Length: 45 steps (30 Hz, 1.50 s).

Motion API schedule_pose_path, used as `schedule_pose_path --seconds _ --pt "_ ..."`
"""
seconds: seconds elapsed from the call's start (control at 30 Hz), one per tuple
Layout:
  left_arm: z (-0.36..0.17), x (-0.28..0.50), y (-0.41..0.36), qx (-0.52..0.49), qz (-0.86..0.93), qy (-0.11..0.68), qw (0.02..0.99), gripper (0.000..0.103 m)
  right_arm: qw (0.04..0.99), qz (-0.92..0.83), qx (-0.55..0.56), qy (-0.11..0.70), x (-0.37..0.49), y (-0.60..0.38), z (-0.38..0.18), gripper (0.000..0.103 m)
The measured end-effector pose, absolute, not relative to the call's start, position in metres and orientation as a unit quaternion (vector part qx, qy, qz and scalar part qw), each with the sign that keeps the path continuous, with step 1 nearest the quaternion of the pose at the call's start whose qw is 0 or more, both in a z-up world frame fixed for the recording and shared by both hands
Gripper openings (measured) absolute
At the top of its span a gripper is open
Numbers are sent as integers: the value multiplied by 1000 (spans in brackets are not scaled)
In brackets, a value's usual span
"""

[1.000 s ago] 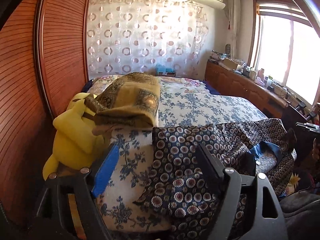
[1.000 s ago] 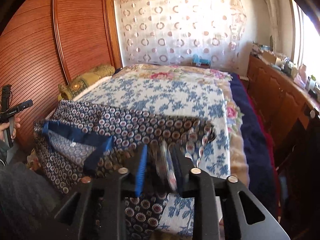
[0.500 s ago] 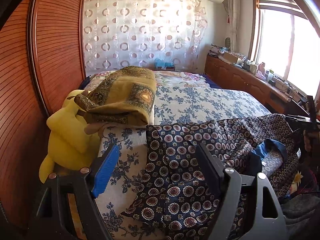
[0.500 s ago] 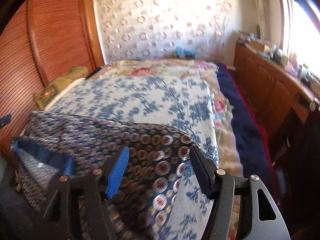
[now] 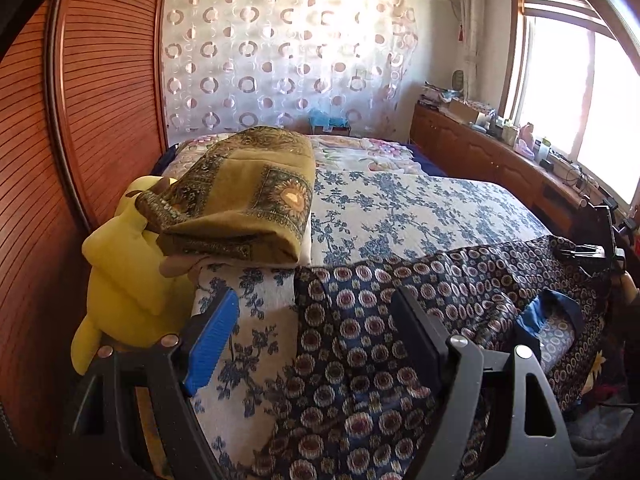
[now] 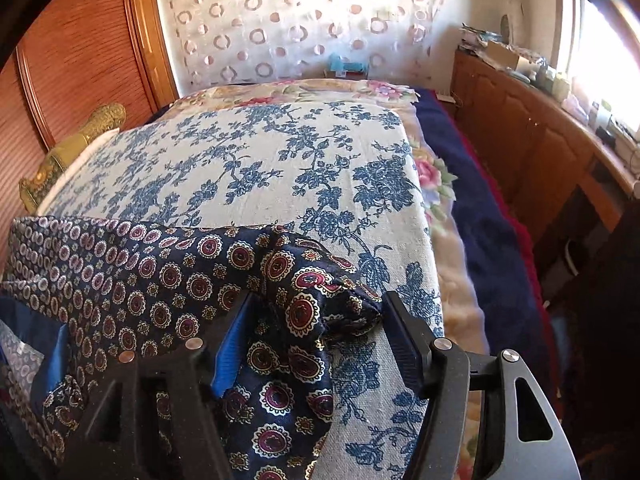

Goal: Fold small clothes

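1. Patterned garment (image 6: 168, 280): lay spread across the near edge of the bed (image 6: 280, 168), its navy lining showing at one end; a second before, its corner had been pinched.
2. Right hand-held gripper (image 6: 316, 332): had let that corner go; fingers stood apart with a cloth fold loose between them.
3. Left hand-held gripper (image 5: 316, 332): open as before, above the cloth, holding nothing.
4. Judgement: the garment was laid out; the first fold could follow.

The patterned garment (image 6: 168, 280) looks like smooth, perhaps silky cloth on the coarser matt woven bedspread (image 6: 280, 168), beside glossy ribbed wood panelling (image 5: 104, 92).
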<state>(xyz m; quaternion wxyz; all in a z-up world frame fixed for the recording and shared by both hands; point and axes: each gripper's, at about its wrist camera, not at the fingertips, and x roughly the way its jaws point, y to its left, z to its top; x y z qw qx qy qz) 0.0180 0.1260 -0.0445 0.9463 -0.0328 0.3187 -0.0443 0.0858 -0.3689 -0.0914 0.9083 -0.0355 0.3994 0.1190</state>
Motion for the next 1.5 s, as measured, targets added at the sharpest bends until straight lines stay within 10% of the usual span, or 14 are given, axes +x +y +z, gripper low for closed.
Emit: schedule_pose_path --seconds 1.03,1.27,1.4,1.5 --pt "-112 100 137 -55 -73 455 886 77 906 123 -55 400 87 -364 -101 77" --pt "-108 99 127 -48 -97 450 886 14 907 123 -55 400 87 -364 -100 76" --pt "-97 85 121 -48 -105 426 897 5 902 171 -71 391 81 -355 -97 18" --pt "-77 70 116 -40 -99 397 911 4 895 182 -91 398 77 -346 -94 10"
